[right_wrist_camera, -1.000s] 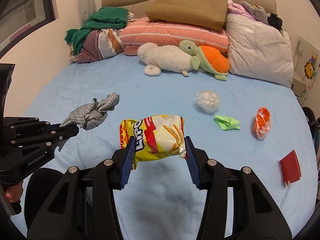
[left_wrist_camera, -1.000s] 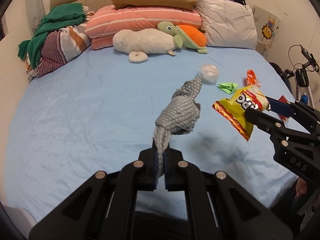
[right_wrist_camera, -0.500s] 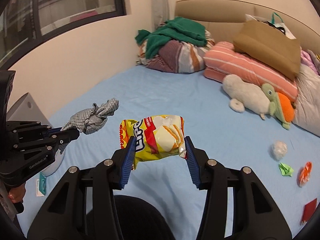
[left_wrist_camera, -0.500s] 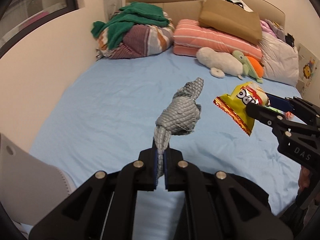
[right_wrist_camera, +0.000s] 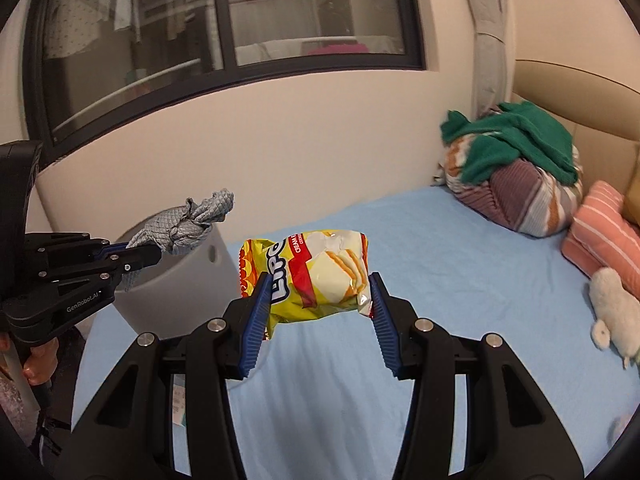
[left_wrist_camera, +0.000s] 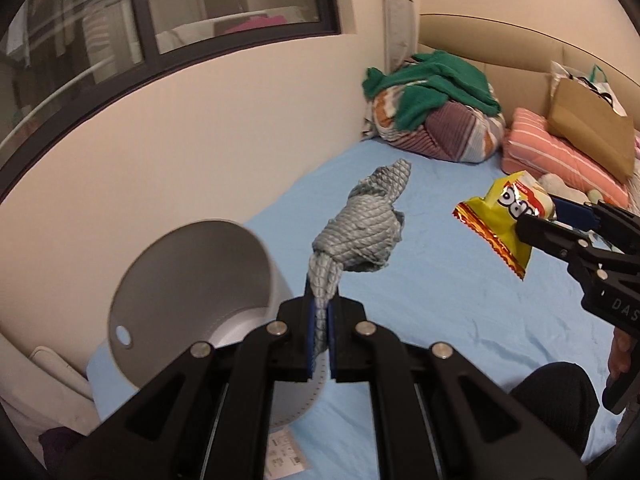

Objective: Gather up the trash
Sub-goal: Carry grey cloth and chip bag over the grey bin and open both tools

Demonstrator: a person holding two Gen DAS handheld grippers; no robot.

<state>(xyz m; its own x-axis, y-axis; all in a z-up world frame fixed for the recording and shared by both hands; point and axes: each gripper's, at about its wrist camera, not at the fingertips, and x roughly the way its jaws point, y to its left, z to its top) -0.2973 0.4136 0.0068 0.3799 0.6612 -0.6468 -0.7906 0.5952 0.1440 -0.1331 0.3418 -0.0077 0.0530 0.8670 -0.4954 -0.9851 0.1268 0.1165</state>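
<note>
The left hand-held gripper [left_wrist_camera: 320,320] is pinching the tail of a knotted grey cloth [left_wrist_camera: 362,232] between nearly closed jaws, and the bundle is hanging in the air ahead of it, above the near left part of the bed [left_wrist_camera: 440,300]. The right hand-held gripper [right_wrist_camera: 316,312] is gripping a yellow snack bag [right_wrist_camera: 316,276] by its two sides, jaws about half apart, the bag sitting crosswise between the blue pads [right_wrist_camera: 254,320]. In the left wrist view this bag [left_wrist_camera: 508,216] is showing to the right of the cloth, well apart from it. A grey round bin [left_wrist_camera: 192,304] is standing open at the near left edge of the bed, just below and left of the cloth. At the far end, a green garment [right_wrist_camera: 516,140] is lying on a striped bundle [right_wrist_camera: 528,196] beside a pink striped pillow [left_wrist_camera: 560,152].
</note>
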